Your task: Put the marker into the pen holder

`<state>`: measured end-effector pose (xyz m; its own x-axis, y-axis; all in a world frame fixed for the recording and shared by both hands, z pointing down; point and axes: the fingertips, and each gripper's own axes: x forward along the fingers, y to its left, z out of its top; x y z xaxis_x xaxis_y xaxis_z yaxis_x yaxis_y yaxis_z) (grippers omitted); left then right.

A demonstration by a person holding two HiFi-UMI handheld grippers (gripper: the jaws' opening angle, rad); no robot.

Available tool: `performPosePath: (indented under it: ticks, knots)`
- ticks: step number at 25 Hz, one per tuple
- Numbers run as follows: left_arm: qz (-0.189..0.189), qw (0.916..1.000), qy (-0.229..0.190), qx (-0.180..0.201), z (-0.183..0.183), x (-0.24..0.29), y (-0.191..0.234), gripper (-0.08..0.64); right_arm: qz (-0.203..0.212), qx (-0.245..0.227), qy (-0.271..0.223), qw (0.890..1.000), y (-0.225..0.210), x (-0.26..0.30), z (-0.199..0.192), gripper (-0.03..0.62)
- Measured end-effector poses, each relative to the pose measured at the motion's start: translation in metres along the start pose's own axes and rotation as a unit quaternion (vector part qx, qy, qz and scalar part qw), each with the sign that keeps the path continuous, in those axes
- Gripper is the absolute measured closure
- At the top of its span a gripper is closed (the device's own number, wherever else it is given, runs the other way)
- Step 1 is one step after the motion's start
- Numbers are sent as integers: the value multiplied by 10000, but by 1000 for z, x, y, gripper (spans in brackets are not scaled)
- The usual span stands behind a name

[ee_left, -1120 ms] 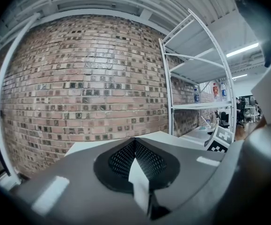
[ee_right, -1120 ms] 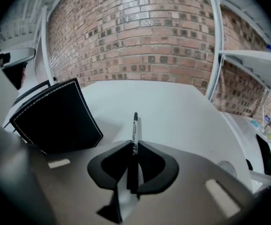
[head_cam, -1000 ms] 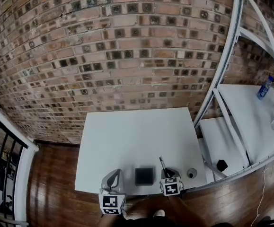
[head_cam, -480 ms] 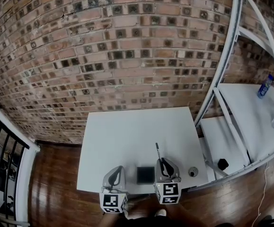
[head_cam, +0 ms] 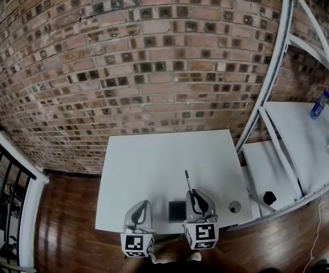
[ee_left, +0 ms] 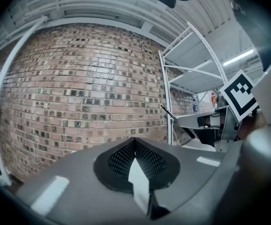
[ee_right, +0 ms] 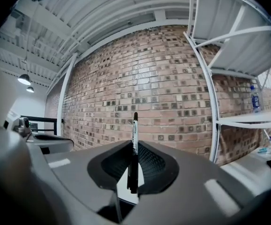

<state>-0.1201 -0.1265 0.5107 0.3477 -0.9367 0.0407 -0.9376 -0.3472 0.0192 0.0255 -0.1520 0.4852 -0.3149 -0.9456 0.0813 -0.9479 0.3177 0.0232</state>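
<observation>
White table (head_cam: 153, 164) before a brick wall (head_cam: 136, 56); white rack (head_cam: 300, 141) just beside it bears a blue bottle (head_cam: 319, 104).

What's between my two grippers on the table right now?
The black pen holder, on the white table near its front edge. The head view shows it between the left gripper and the right gripper, which holds the marker.

Even light, sharp focus, fisheye bending (dark corners)
</observation>
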Motion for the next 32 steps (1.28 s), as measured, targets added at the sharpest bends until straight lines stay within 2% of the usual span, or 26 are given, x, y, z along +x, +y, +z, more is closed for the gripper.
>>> performPosePath:
  ticks: [6, 12, 19, 27, 32]
  knots:
    - [-20, 10000, -77, -26, 3, -1, 3, 546, 72, -38, -7, 10000, 11, 2, -1, 548]
    - [52, 10000, 35, 65, -4, -3, 8, 548, 119, -72, -8, 9999, 18, 3, -4, 548]
    - [-86, 9997, -210, -16, 8, -3, 7, 546, 241, -75, 61, 9997, 28, 2, -20, 548]
    - [-68, 9999, -151, 3, 6, -3, 9, 546, 320, -94, 7, 9994, 36, 1, -26, 548]
    - [-70, 9999, -136, 16, 5, -4, 7, 546, 287, -117, 225, 9993, 32, 7, -42, 548]
